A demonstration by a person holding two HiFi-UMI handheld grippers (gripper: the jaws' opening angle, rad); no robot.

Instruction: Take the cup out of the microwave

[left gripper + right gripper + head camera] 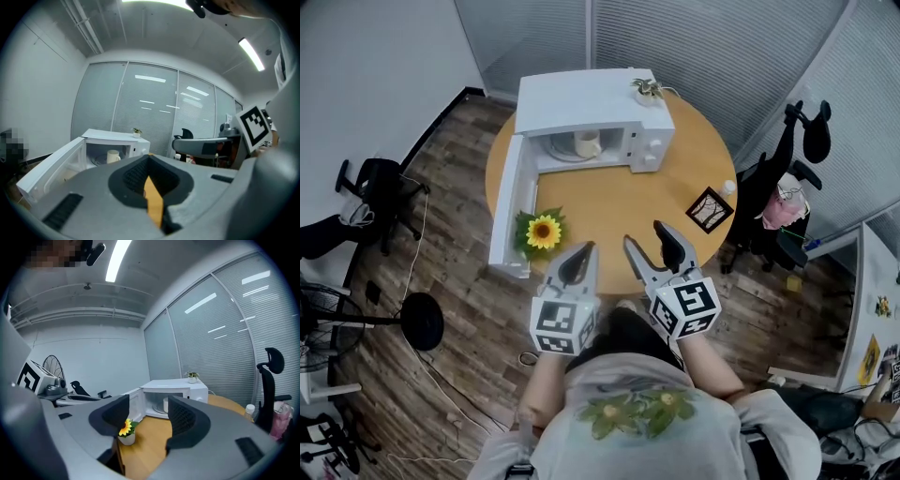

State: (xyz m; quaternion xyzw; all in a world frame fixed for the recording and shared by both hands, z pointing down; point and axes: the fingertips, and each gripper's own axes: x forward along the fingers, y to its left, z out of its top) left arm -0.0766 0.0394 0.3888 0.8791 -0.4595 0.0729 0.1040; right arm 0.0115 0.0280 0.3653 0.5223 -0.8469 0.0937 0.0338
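left gripper (584,249): we hold it low over the near rim of the table. Its jaws are together with nothing clamped, and its own view shows only a thin strip of tabletop past the pads.
right gripper (645,234): just beside the left one and a little further in over the table. Its jaws stand wide apart with nothing between them. Through the gap its own view shows bare wood and the sunflower well ahead.
table (609,202): round, with a wooden top that is bare in the middle.
sunflower (543,231): in a small pot on the near-left part of the table, just beside the free end of the open door.
picture frame (710,208): on the right side of the table near the rim, with a small bottle (727,188) just beyond it.
door (508,197): swung wide open toward us along the table's left edge.
microwave (581,98): white, on the far side of the table, with its cavity facing us.
cup (586,143): pale and upright on the round plate inside the microwave, handle to the right as we see it. It is well apart from both grippers.
small plant (649,89): on top of the microwave, at its right end.
office chair (787,159): dark, on the floor off the table's right side.
fan (422,321): dark, low on the wooden floor to our left.
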